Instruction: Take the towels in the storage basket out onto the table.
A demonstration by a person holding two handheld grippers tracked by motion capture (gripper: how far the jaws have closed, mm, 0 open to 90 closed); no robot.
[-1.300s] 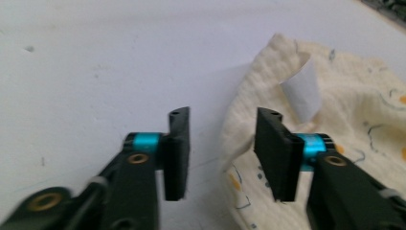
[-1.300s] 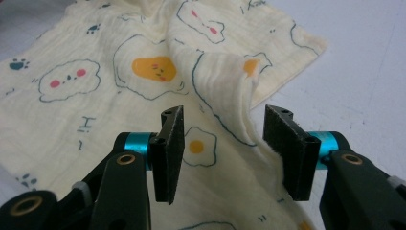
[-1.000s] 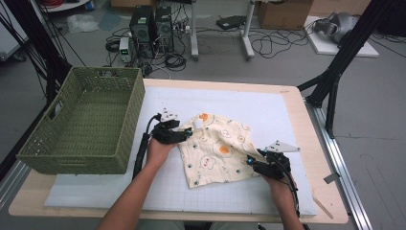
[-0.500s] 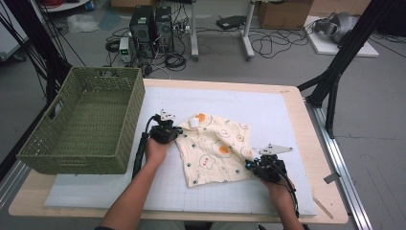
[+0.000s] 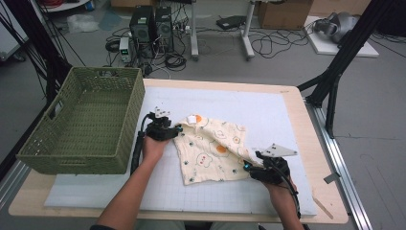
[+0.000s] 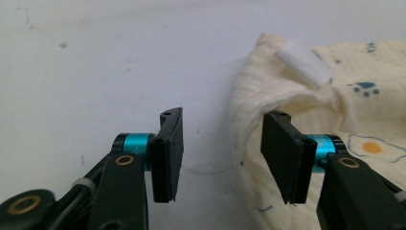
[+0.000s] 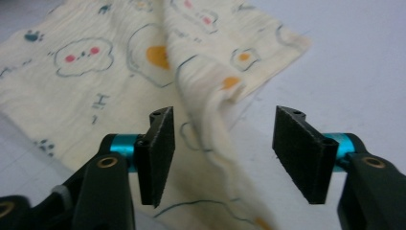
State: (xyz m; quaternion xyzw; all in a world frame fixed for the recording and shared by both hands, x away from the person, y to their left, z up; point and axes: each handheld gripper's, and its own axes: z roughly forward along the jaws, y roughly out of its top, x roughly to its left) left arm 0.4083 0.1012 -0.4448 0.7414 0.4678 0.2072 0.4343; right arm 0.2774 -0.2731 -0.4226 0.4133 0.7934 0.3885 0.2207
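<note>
A cream cloth (image 5: 210,148) printed with fried eggs and clouds lies crumpled on the white mat, a white label (image 6: 302,61) near its top left corner. My left gripper (image 5: 175,132) stands open at the cloth's left edge, and that edge (image 6: 242,139) bulges between the two pads. My right gripper (image 5: 247,167) stands open at the cloth's lower right corner. A raised fold (image 7: 210,120) of cloth runs between its pads (image 7: 158,153), which are apart from it.
A green woven basket (image 5: 84,122) stands at the left of the table, close to my left hand. The white mat (image 5: 268,110) covers most of the wooden tabletop. Black frame legs (image 5: 335,76) rise beyond the right edge.
Both grippers have moved outward along the cloth, the left leftward to its edge and the right down toward its lower right corner. The cloth has shifted and spread a little.
</note>
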